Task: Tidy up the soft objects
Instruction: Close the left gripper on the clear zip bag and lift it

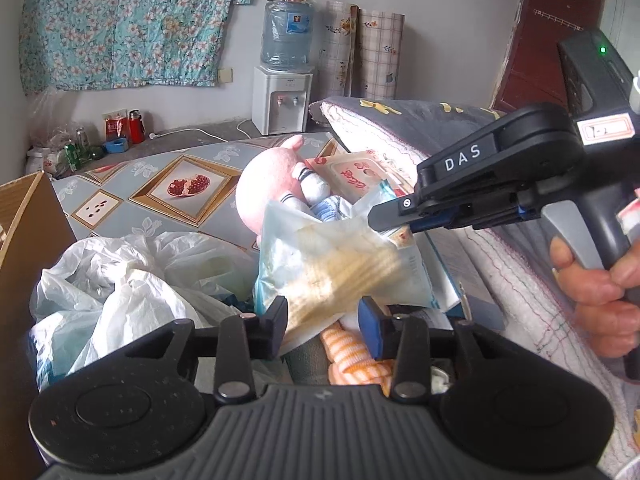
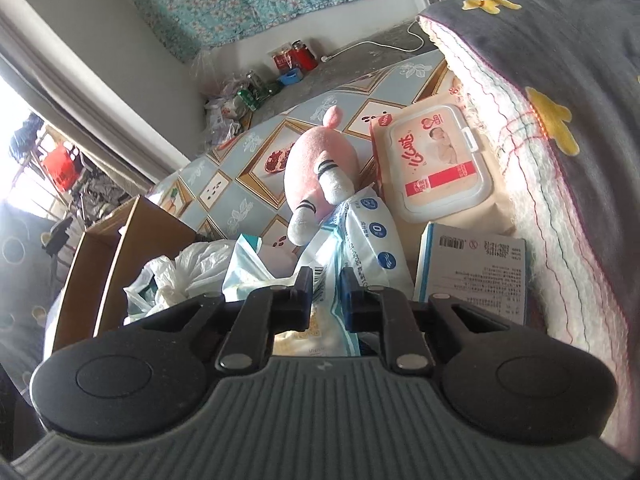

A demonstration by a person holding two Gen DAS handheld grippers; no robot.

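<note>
The clear packet point(image 1: 332, 268) is motion-blurred; the cardboard box point(image 1: 24, 240) is edge-cropped.

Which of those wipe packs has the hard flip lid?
The big peach-and-red wipe pack lying against the grey quilt. The white-and-blue soft pack nearer the right claw is all film.

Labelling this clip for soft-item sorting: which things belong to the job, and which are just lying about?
Job: pink plush, wipes pack, clear pouch, white bags, cardboard box.
Lying about: water dispenser, red flasks, floral cloth.
</note>
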